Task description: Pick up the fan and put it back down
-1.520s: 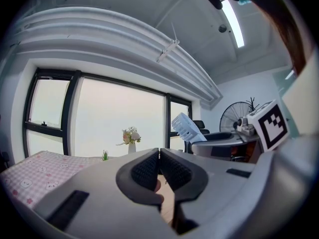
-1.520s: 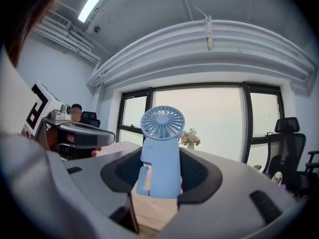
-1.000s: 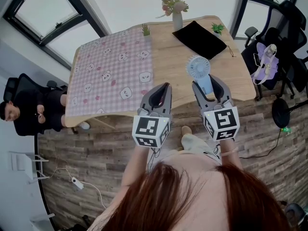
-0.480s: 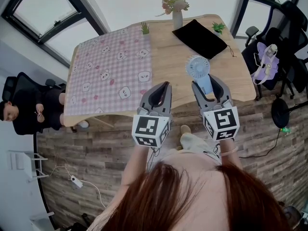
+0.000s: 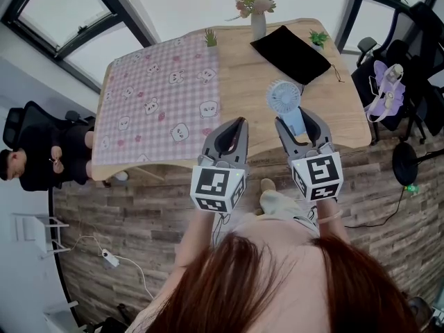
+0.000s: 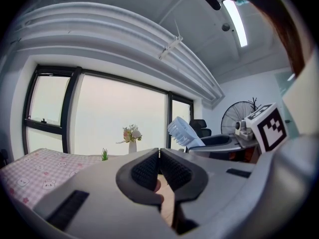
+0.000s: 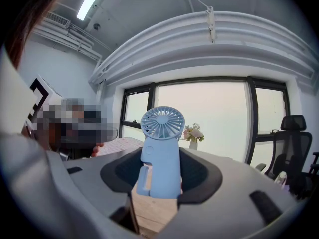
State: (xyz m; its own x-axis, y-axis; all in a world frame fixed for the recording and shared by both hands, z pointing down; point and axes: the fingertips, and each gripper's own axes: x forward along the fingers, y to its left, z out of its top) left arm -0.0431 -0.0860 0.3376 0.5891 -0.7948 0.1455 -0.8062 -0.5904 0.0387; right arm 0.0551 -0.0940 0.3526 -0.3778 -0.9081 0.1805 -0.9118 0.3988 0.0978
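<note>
Right gripper view puts the pale blue fan (image 7: pixel 160 153) upright between the jaws of the right gripper (image 7: pixel 160 172), which stand wide and closed on its body, the round grille rising above them. From the head view, the fan is over the near right part of the wooden table (image 5: pixel 243 89), close to its near edge; whether its base touches the wood cannot be told. Just to the left, the left gripper (image 5: pixel 240 122) hangs beside it over the same edge, its jaws drawn together tip to tip with nothing between them. A pink checked cloth (image 5: pixel 163 96) printed with small bear faces covers the table's left half. At the far edge stand a vase of flowers (image 5: pixel 257 18) and a small green plant (image 5: pixel 210 40), with a black pouch (image 5: pixel 291 54) lying flat to the right of the vase and a second small plant (image 5: pixel 318 39) at the far right corner. A person in black (image 5: pixel 48 159) sits on a chair at the table's left, well apart from both grippers.
</note>
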